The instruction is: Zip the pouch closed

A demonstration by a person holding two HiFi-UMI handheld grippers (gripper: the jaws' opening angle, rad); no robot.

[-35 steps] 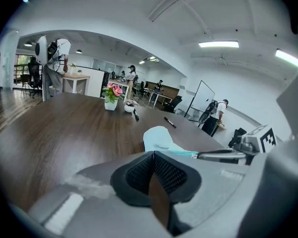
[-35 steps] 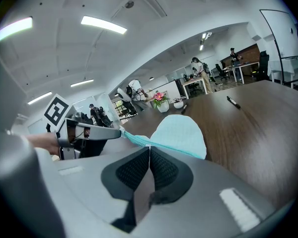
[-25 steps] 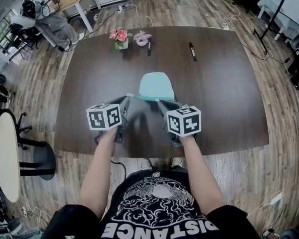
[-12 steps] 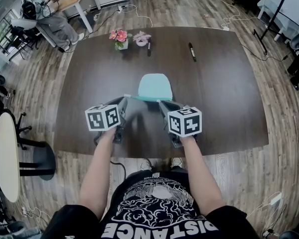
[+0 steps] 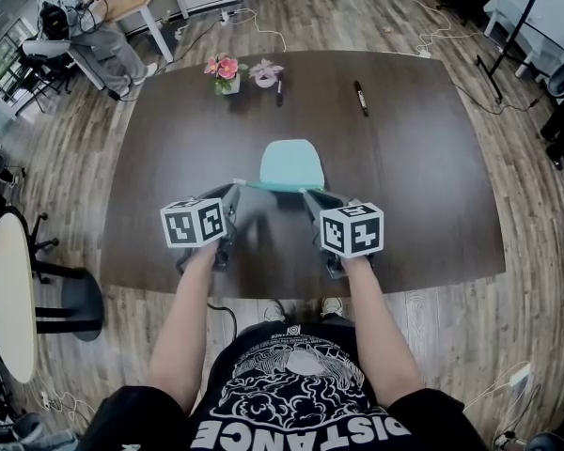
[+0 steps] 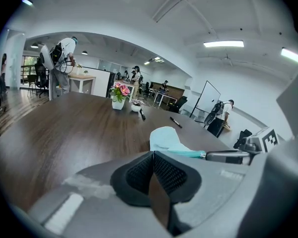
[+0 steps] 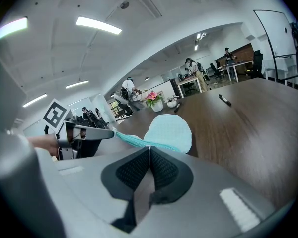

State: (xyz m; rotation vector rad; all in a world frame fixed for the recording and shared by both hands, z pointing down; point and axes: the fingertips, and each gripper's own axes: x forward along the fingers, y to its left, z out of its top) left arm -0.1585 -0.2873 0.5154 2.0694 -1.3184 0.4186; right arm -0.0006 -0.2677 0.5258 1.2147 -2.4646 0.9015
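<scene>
A light teal pouch [image 5: 292, 163] lies on the dark brown table [image 5: 423, 177], just beyond both grippers. Its darker zip edge [image 5: 277, 186] is stretched taut between them. My left gripper [image 5: 235, 189] is shut on the left end of that edge; the right gripper view shows this grip, with the left gripper [image 7: 87, 132] pinching the zip end. My right gripper [image 5: 310, 195] is shut on the zip edge near its right end. In the right gripper view the zip [image 7: 134, 142] runs straight into the closed pads [image 7: 161, 170]. The left gripper view shows the pouch [image 6: 165, 137] and the right gripper [image 6: 228, 156].
At the table's far side stand a small pot of pink flowers [image 5: 227, 71], a pale dish [image 5: 267, 71] and two dark markers [image 5: 281, 88] [image 5: 362, 97]. The table's near edge [image 5: 263, 287] is just under my hands. A round white table [image 5: 9, 294] stands at the left.
The right gripper has edged slightly to the right along the zip edge. The left gripper and the pouch have stayed put.
</scene>
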